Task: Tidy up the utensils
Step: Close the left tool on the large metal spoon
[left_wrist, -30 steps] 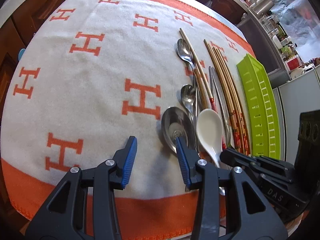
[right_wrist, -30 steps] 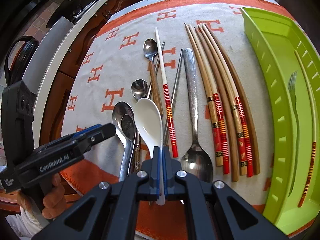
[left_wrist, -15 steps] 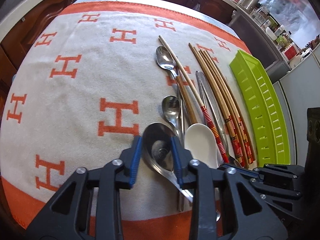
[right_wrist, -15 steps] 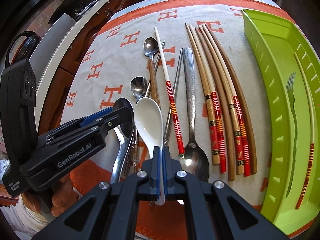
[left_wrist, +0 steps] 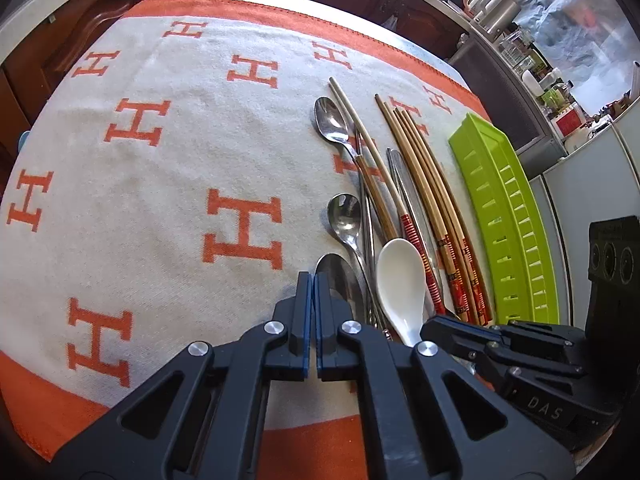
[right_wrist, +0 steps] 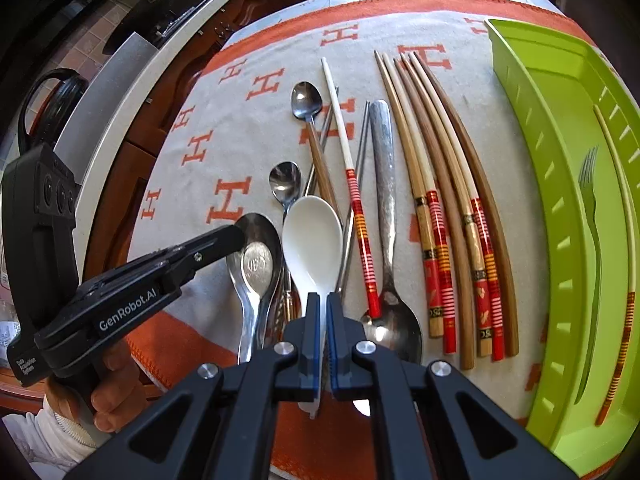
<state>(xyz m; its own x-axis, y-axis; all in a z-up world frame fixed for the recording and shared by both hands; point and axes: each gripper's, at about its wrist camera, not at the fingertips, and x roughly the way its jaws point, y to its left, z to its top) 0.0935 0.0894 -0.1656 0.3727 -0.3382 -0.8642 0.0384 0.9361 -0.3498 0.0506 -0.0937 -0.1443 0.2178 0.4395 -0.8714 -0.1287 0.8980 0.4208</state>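
Here the right gripper (right_wrist: 323, 300) is clenched on the white ceramic spoon (right_wrist: 312, 236) handle, bowl pointing away over the blanket (left_wrist: 160, 200). Left gripper (left_wrist: 311, 280) has pads pressed together at the large steel spoon (right_wrist: 256, 256); whether it pinches the rim, I cannot tell. Green tray (right_wrist: 560, 216) sits at the blanket's right edge, holding a fork (right_wrist: 590, 208). Bare cloth lies open to the left.
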